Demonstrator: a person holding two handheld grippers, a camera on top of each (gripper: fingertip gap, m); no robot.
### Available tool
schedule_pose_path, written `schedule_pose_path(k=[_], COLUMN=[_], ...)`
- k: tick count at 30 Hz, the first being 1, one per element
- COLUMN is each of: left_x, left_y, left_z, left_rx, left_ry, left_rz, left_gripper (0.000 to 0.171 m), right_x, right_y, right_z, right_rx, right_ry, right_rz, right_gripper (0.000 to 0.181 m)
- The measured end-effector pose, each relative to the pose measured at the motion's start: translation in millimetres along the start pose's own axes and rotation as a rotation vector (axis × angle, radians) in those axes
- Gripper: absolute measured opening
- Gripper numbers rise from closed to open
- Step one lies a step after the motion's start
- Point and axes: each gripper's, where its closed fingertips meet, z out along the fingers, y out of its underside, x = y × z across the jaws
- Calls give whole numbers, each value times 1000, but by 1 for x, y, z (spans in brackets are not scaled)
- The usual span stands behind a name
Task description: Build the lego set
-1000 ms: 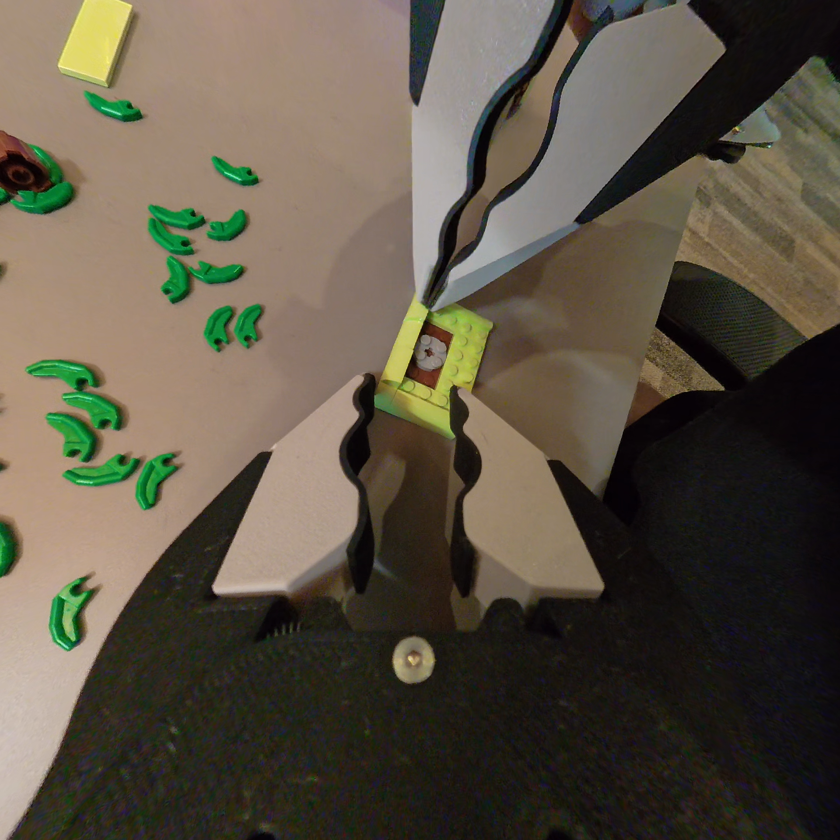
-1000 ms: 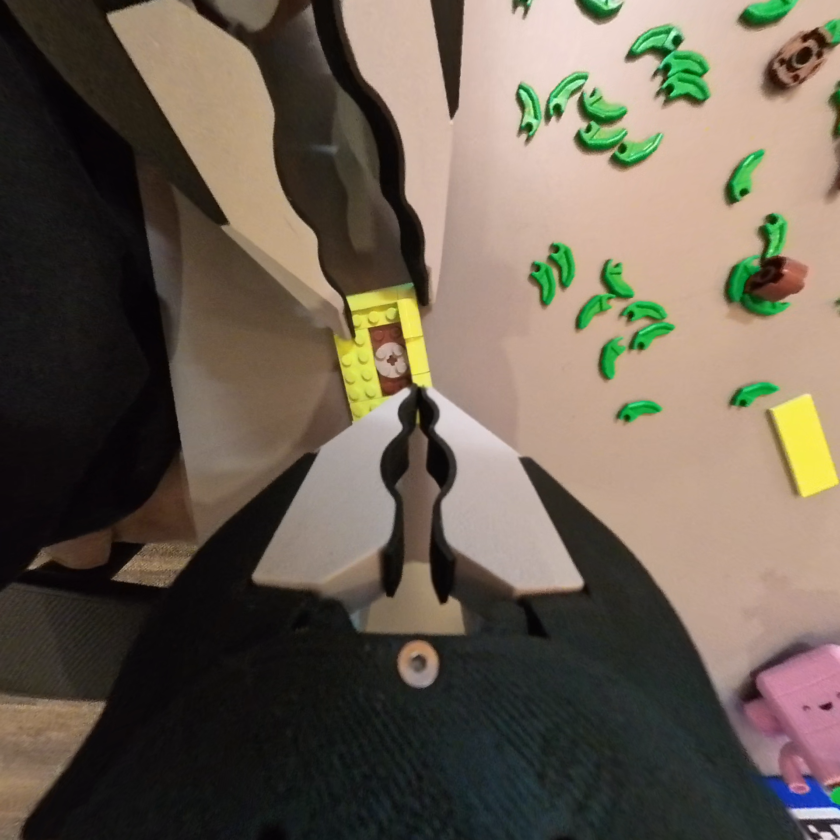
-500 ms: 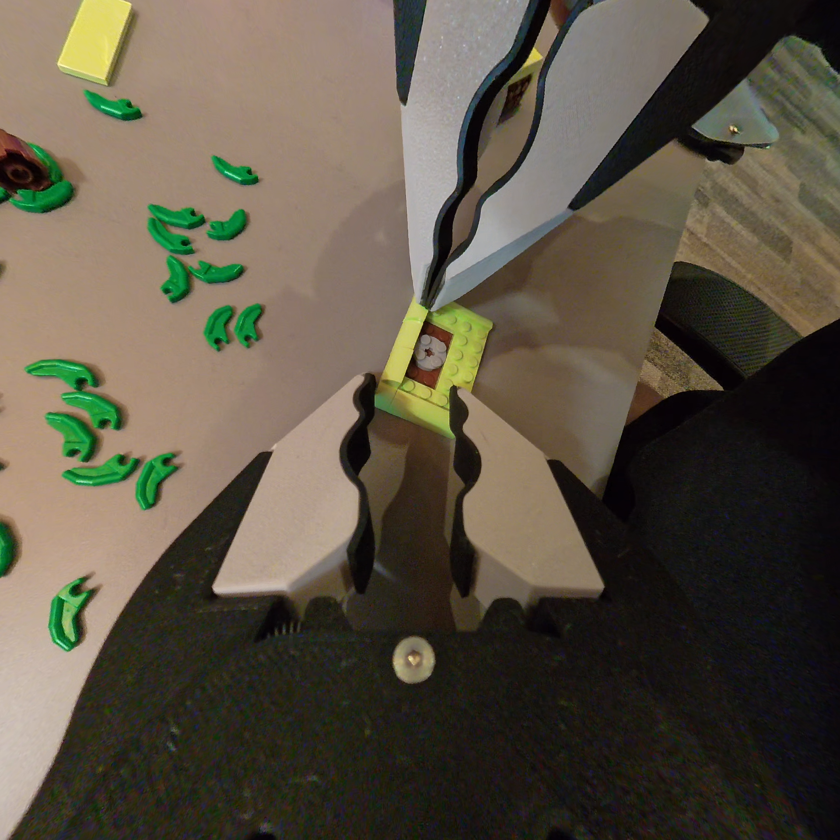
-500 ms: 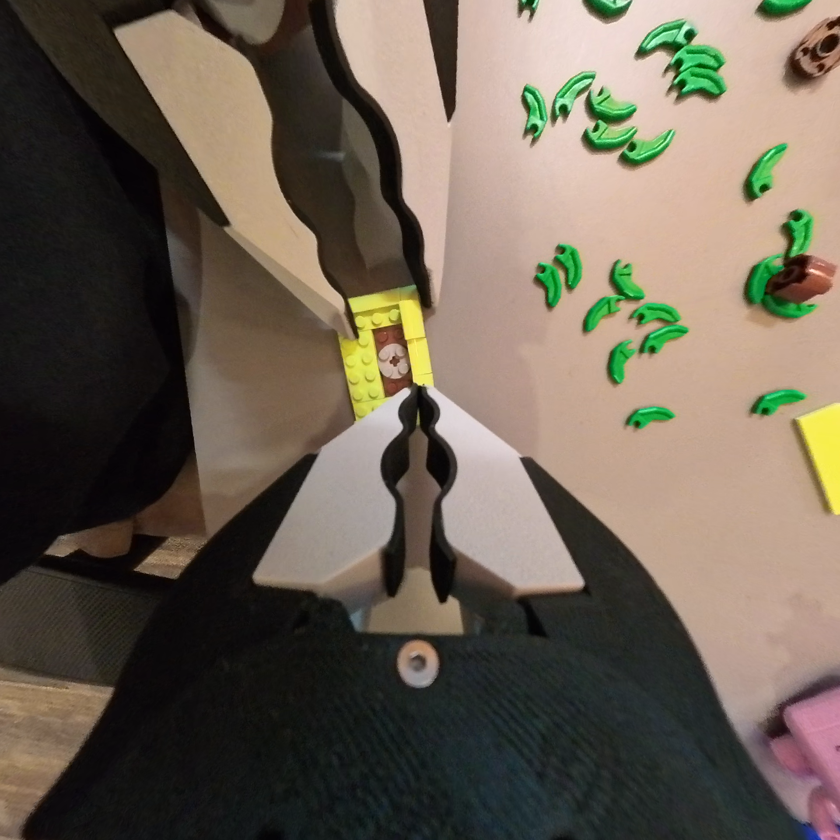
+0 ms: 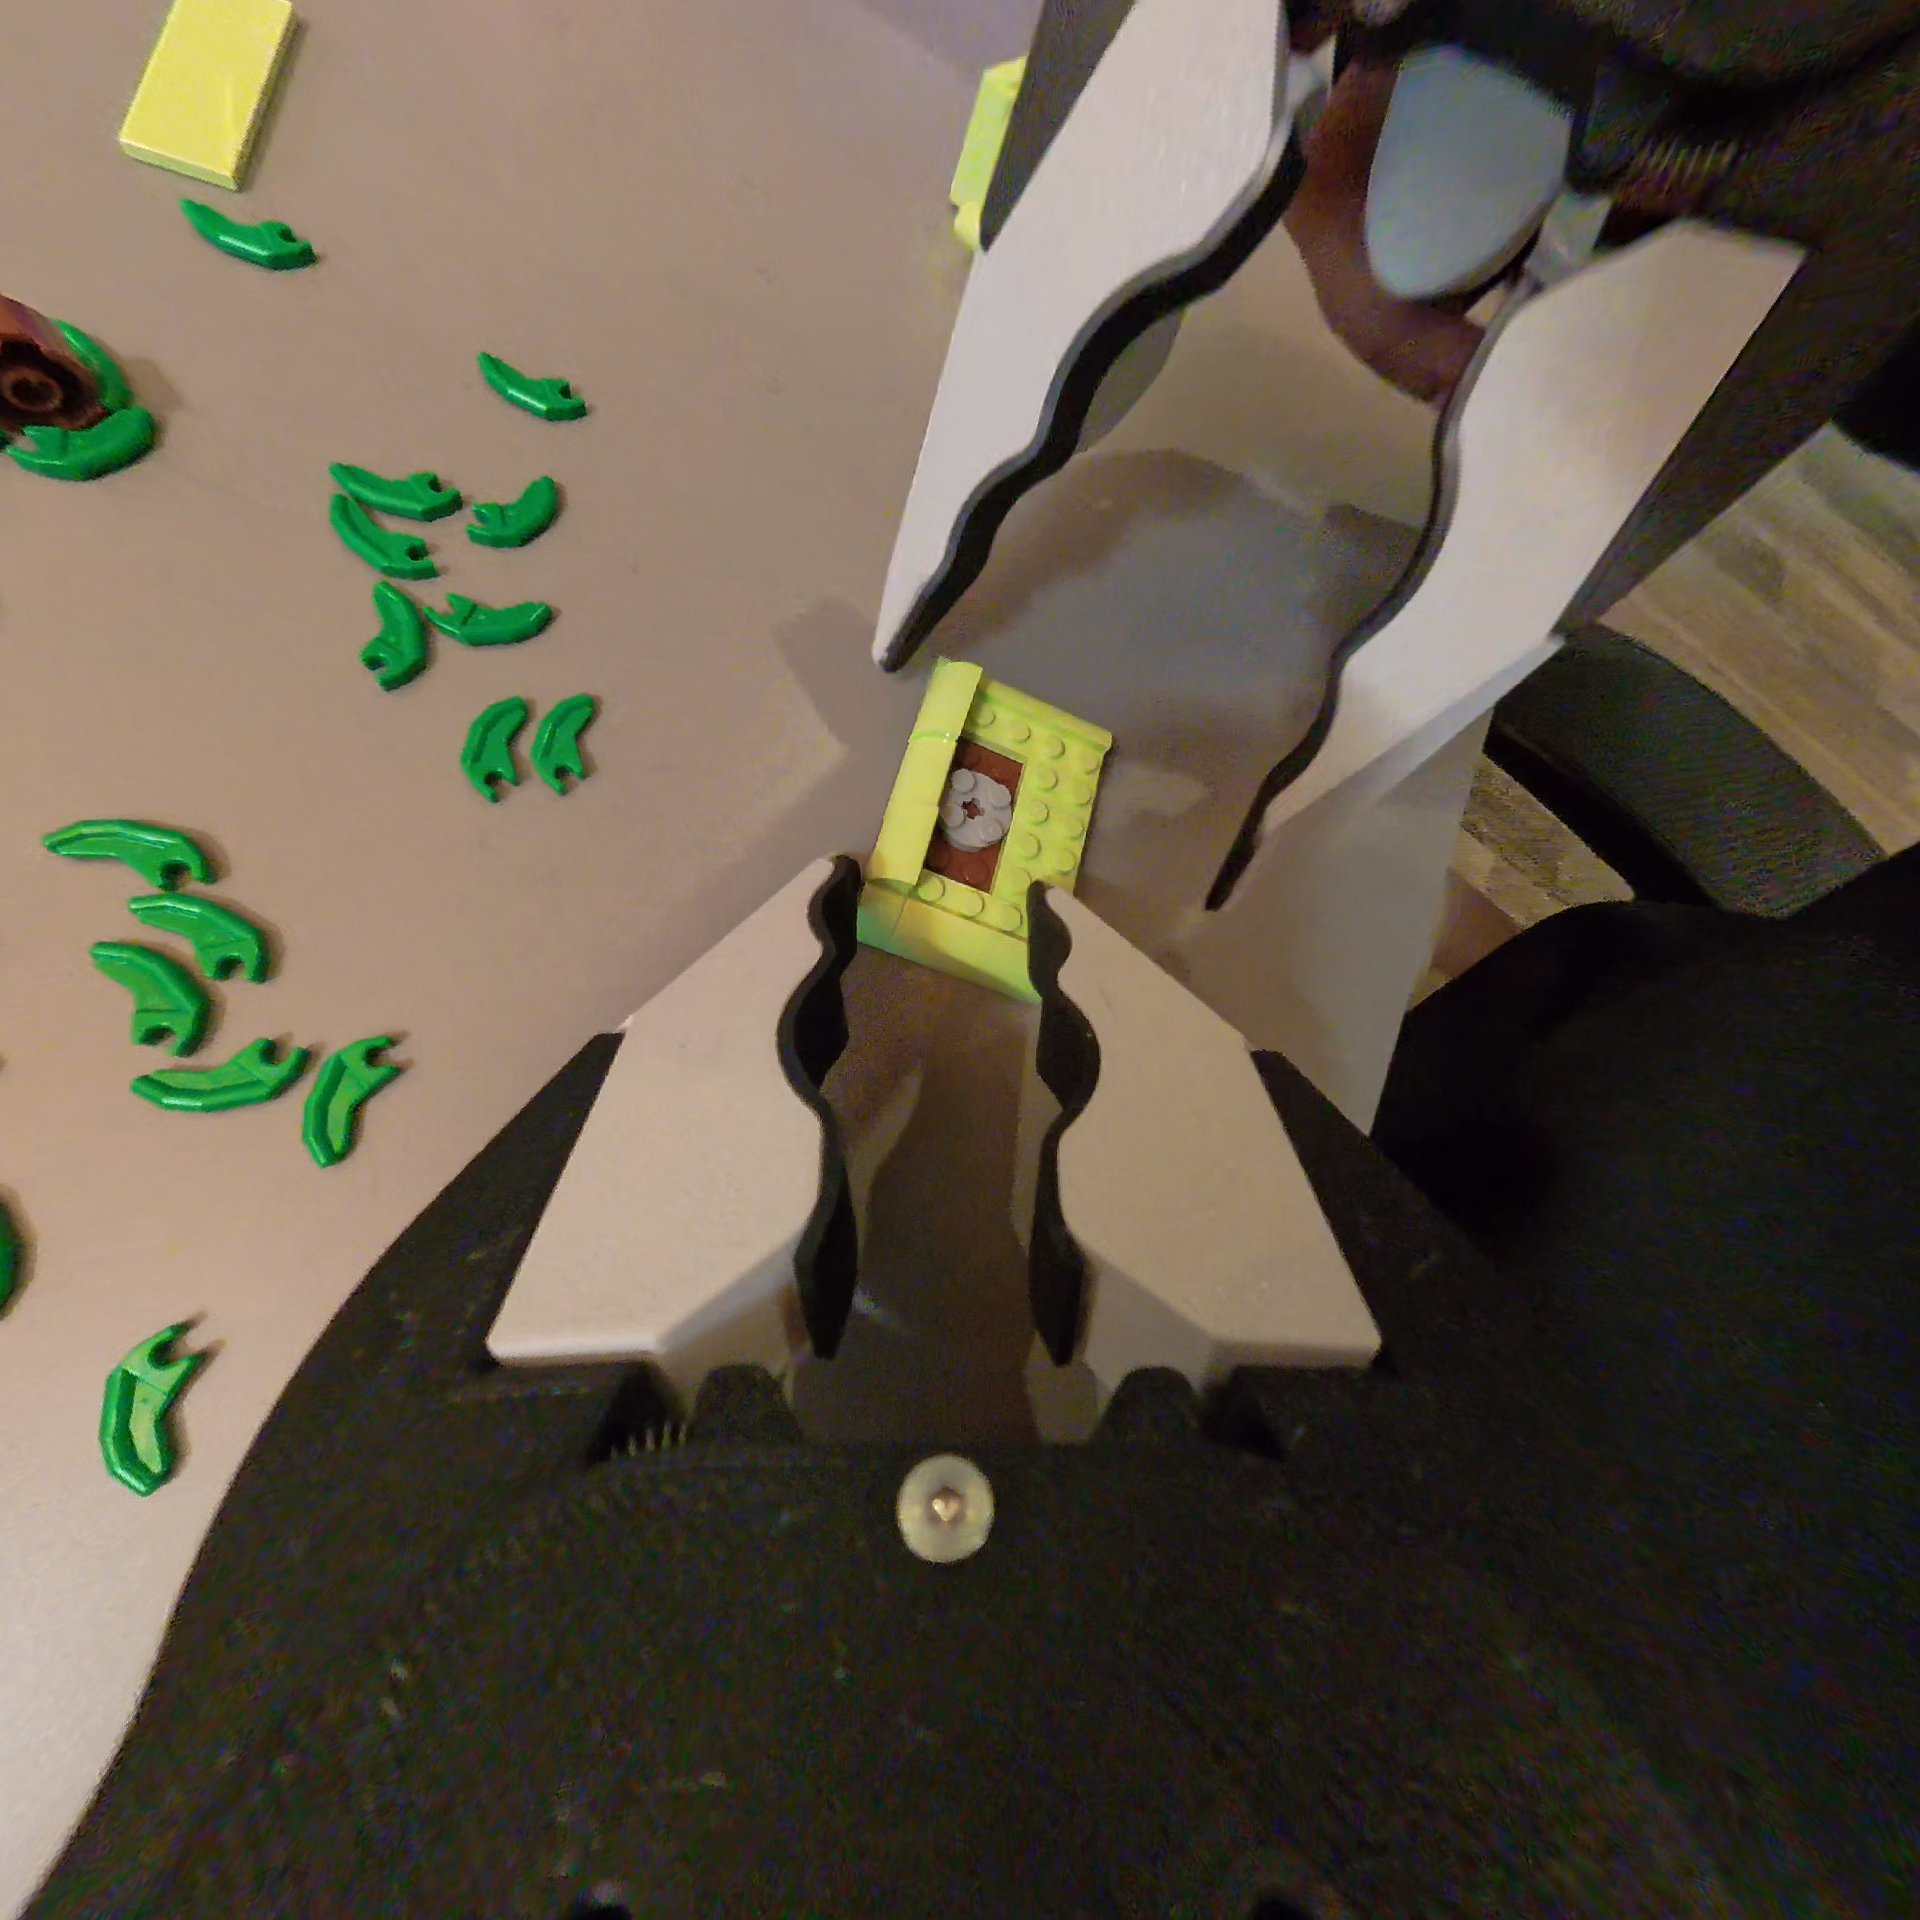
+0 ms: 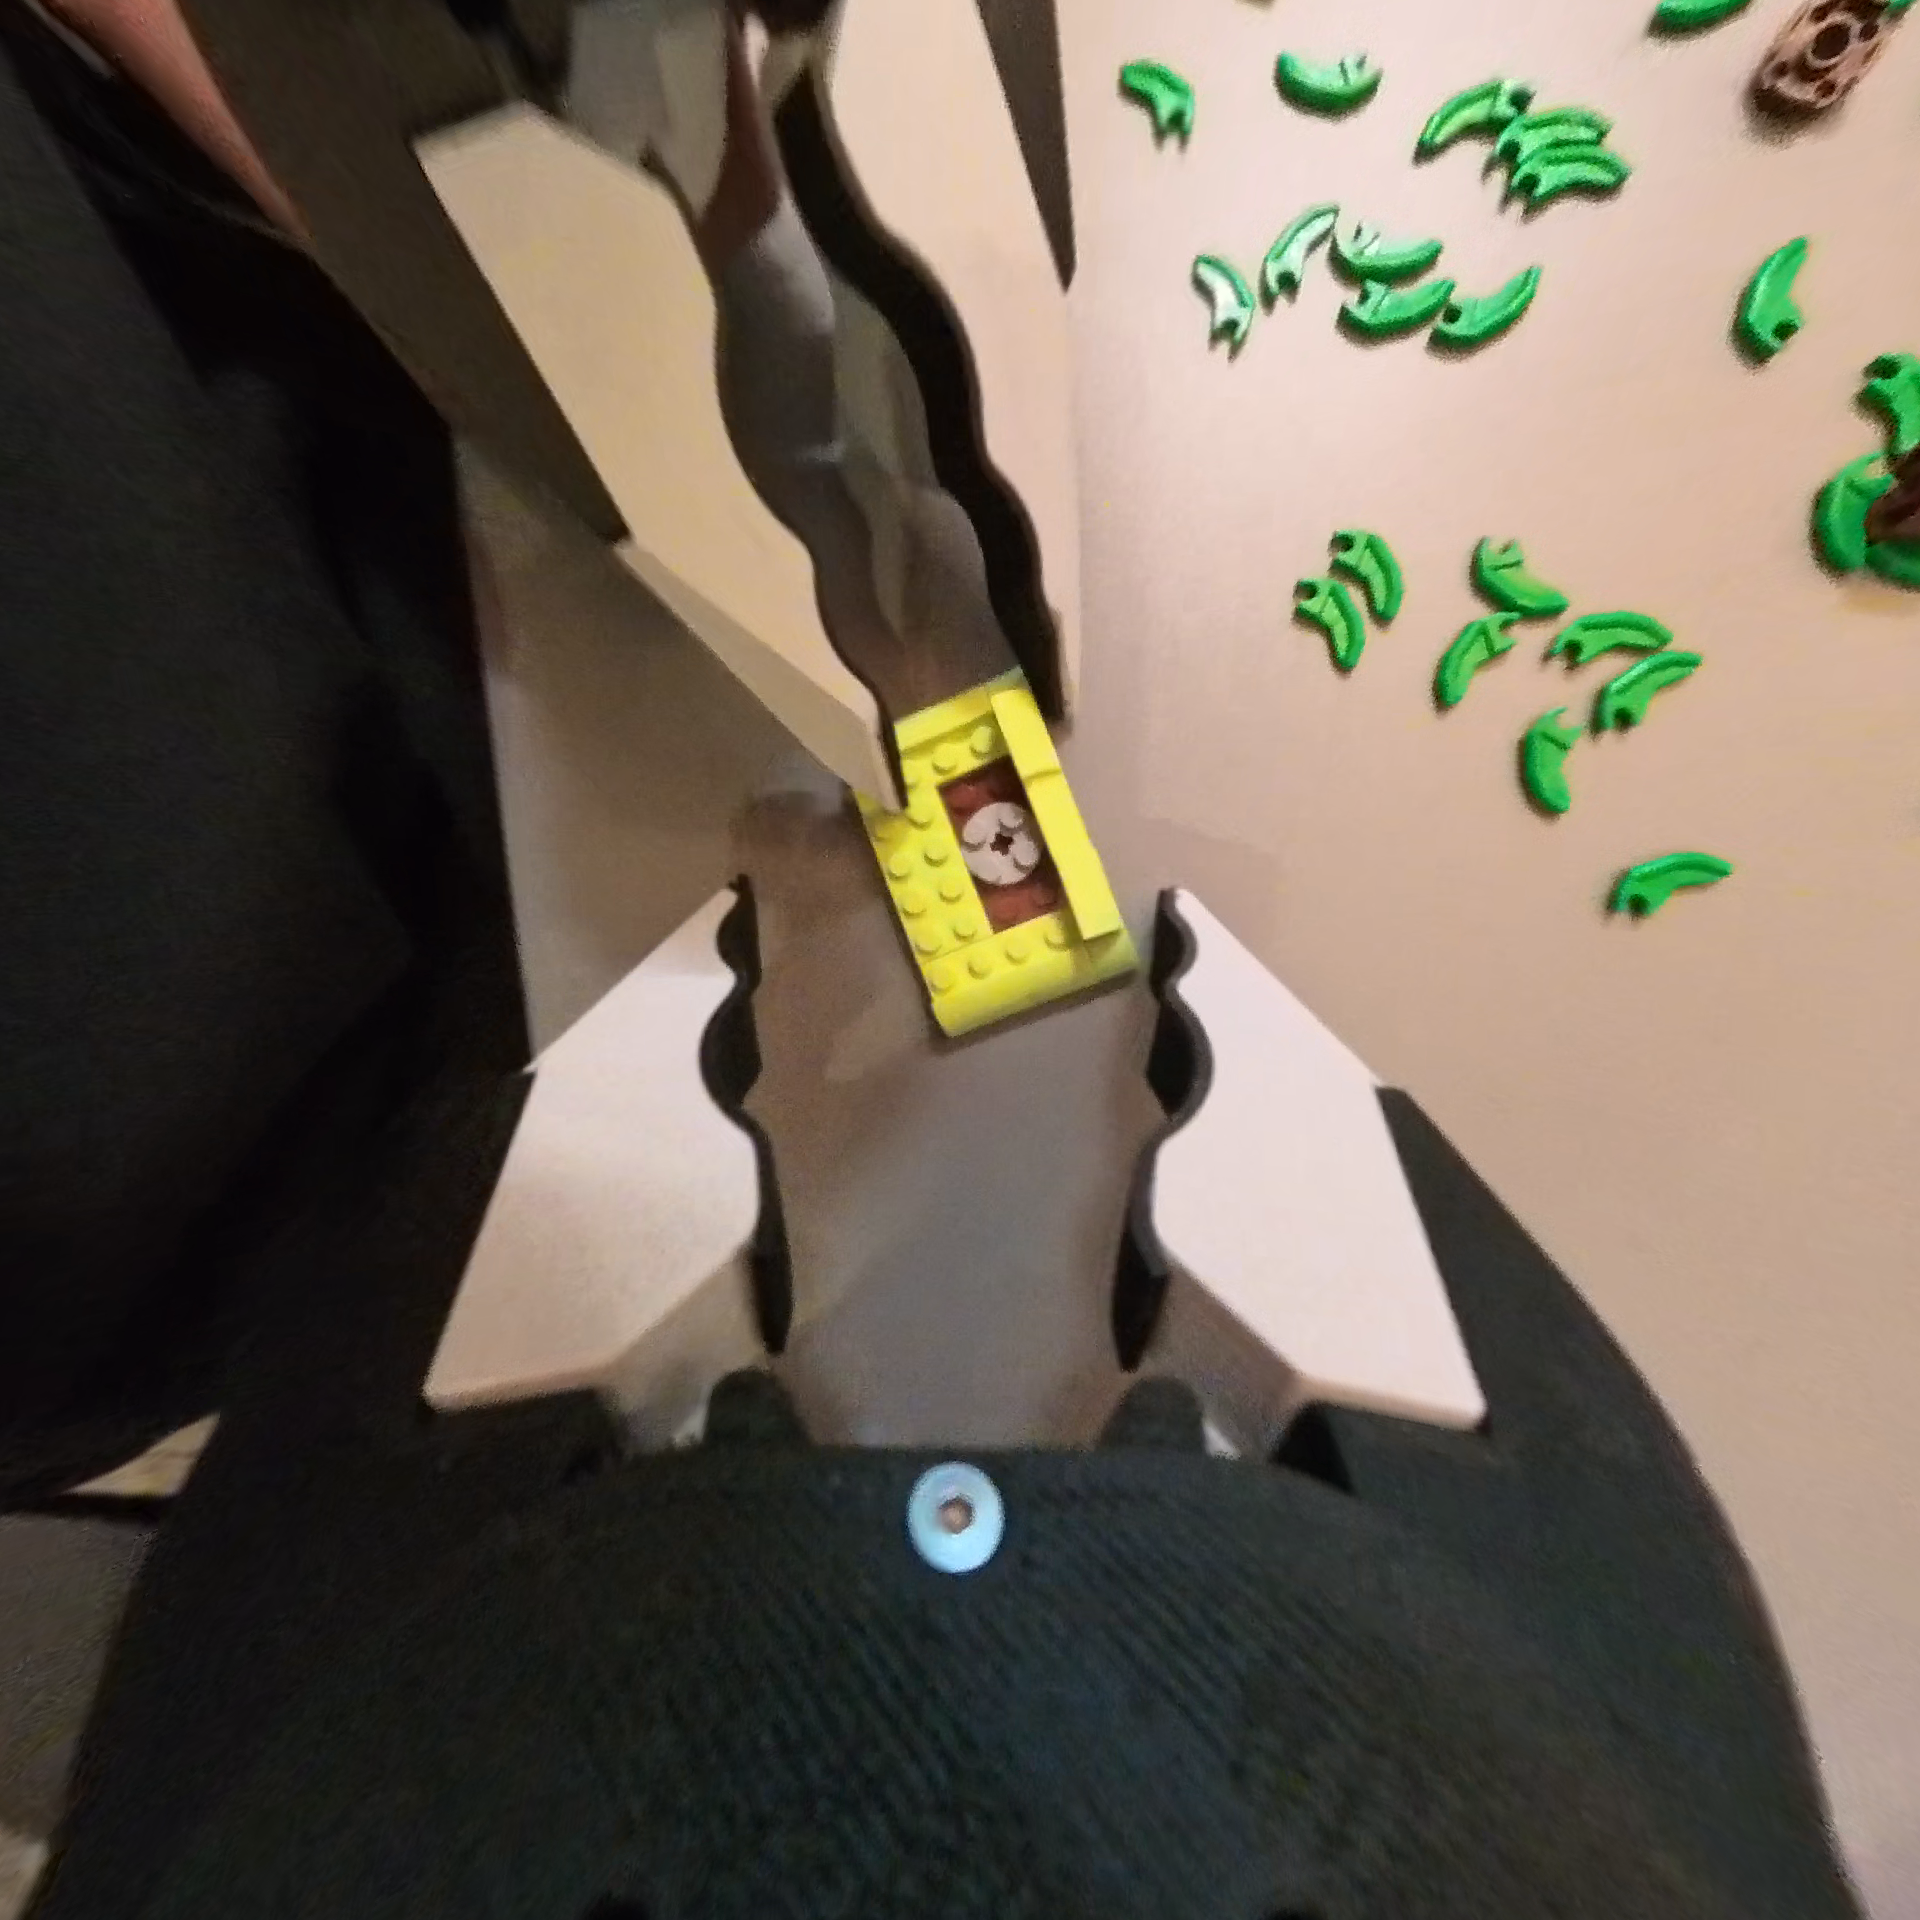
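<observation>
A lime-yellow studded plate (image 5: 1049, 800) carries a brown piece and a light grey round piece (image 5: 975, 805) in its middle, with smooth tiles along one long side and one end. My left gripper (image 5: 935, 883) is shut on the plate's near end and holds it over the beige table (image 5: 675, 312). My right gripper (image 5: 1055, 774) comes in from above, jaws wide apart on either side of the plate, holding nothing. In the right wrist view the plate (image 6: 925, 862) sits between the right gripper's (image 6: 951, 899) open tips, and the left gripper (image 6: 966, 753) grips its far end.
Several green curved leaf pieces (image 5: 436, 540) lie scattered on the table's left part and also show in the right wrist view (image 6: 1507, 644). A yellow tile (image 5: 208, 88) and a brown round piece (image 5: 36, 379) ringed by leaves lie far left. The table edge and a black chair (image 5: 1662, 769) are at the right.
My right gripper was shut at the plate's tiled edge and has opened wide and drawn back a little. My left gripper keeps its hold on the plate.
</observation>
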Motion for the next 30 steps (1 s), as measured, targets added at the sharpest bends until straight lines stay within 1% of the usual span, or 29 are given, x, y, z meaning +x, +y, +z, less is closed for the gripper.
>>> schedule_pose_path(k=[2,3,4,5,6,8,10,13,15,17,21,23,26,28,30], left_x=[1,2,2,2,1,-4,-7,-5,3,13,31,32,24,25,26], left_y=[-1,-2,-3,-5,-6,-11,-16,-18,-22,-28,-38,-44,-53,-57,-61], left_z=[-1,-2,-3,-4,-6,-12,-18,-23,-26,-30,-34,-40,-54,-62,-68], left_rx=[11,20,31,43,59,107,163,198,228,275,324,359,449,490,531], left_ry=[12,17,20,23,23,30,59,157,246,336,534,607,683,756,787], left_rz=[0,1,0,-5,-18,-63,-125,-224,-259,-291,-388,-441,-509,-536,-533], left_gripper=[32,33,35,37,40,46,49,51,51,51,50,44,14,9,8], right_x=[4,5,5,3,2,0,0,1,-3,-9,-19,-21,-22,-20,-18], right_y=[4,3,2,1,1,0,-7,-28,-41,-46,-52,-56,-60,-60,-61], right_z=[5,7,8,8,8,7,2,-21,-38,-44,-49,-55,-65,-68,-68], right_rx=[-3,9,18,30,38,61,121,253,330,356,415,459,540,564,576], right_ry=[78,106,124,122,129,158,259,488,624,672,686,691,684,679,690], right_rz=[-53,-75,-90,-95,-84,-93,-168,-333,-447,-508,-539,-541,-508,-485,-473], right_gripper=[75,70,62,50,44,44,43,43,43,43,43,43,43,43,42])
